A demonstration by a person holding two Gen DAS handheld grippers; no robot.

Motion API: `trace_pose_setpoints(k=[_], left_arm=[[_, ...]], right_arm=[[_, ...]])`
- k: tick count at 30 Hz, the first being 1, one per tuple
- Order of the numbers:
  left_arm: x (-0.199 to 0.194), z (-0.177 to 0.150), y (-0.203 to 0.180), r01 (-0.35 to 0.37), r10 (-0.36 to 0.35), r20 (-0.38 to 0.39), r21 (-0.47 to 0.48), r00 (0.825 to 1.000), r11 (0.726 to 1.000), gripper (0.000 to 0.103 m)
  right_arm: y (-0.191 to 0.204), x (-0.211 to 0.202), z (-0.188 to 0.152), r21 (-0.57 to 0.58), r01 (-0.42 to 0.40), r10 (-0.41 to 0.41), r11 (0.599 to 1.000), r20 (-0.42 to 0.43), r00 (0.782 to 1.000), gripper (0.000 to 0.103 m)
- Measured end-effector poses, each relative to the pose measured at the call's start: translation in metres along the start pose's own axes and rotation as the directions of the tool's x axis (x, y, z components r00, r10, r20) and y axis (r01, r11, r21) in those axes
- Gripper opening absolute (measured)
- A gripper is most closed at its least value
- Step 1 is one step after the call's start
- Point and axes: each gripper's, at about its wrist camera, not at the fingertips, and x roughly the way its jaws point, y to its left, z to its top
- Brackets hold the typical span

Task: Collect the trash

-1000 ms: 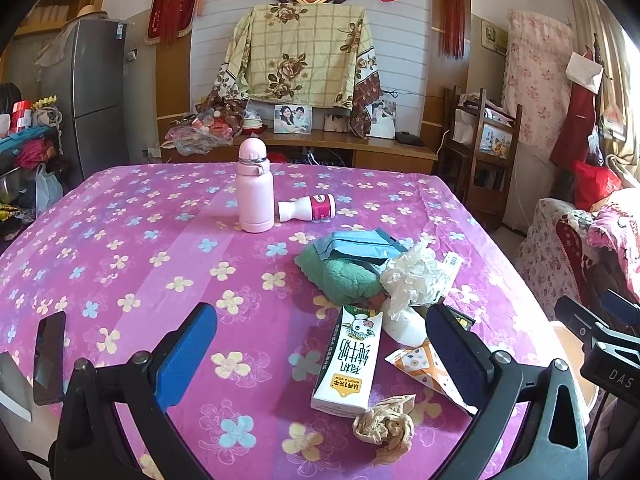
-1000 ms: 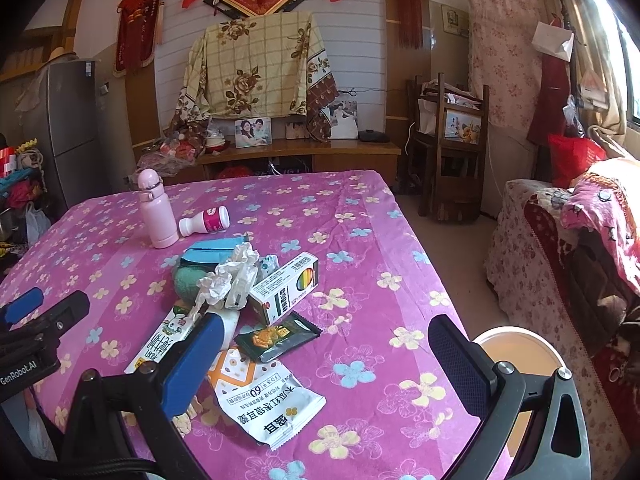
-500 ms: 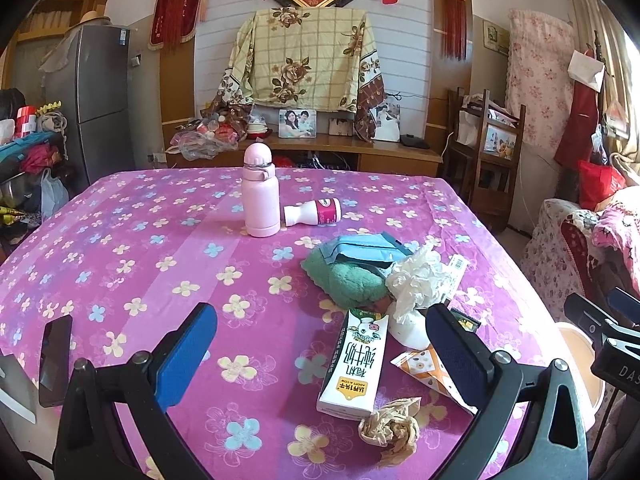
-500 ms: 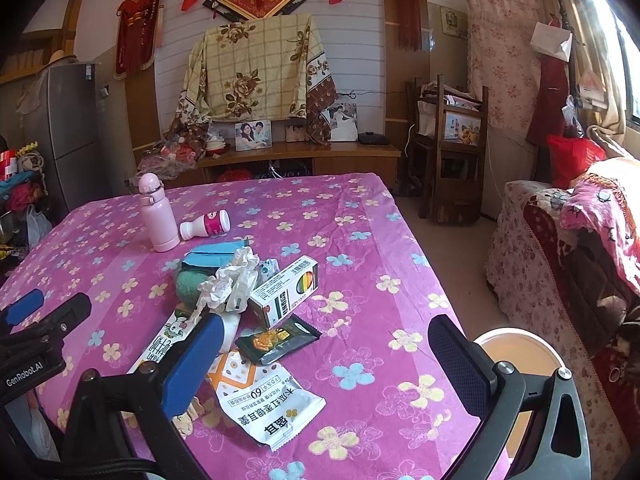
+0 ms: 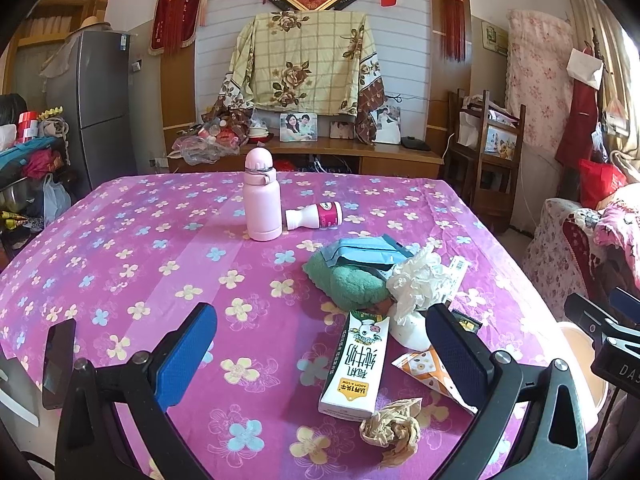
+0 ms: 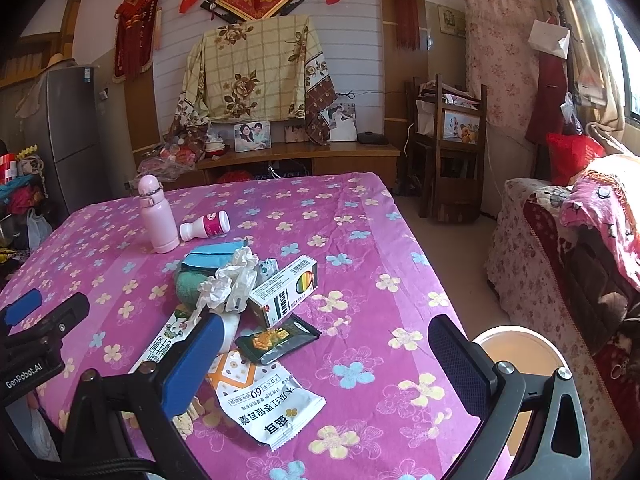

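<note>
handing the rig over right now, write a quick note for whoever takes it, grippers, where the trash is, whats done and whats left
Left gripper: open, empty, above the near table edge.
Right gripper: open, empty, above the near right corner.
Trash lies in one cluster on the table: milk carton, crumpled paper ball, white wrapper, dark snack packet, medicine box, crumpled plastic. A small bottle lies on its side by the upright pink flask.
Bin stands on the floor off the table's right corner.
Done: nothing picked up that I can see.
Left: every piece into the bin.
</note>
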Motion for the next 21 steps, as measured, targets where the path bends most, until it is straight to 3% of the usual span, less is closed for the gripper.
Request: trace_pose_setpoints(k=[21], left_arm=[[-0.0047, 0.0006, -0.0006, -0.016, 0.016, 0.021, 0.004, 1.000, 1.000, 0.103]], right_arm=[[0.0011, 0.0004, -0.0032, -0.002, -0.010, 0.010, 1.000, -0.004, 1.000, 0.103]])
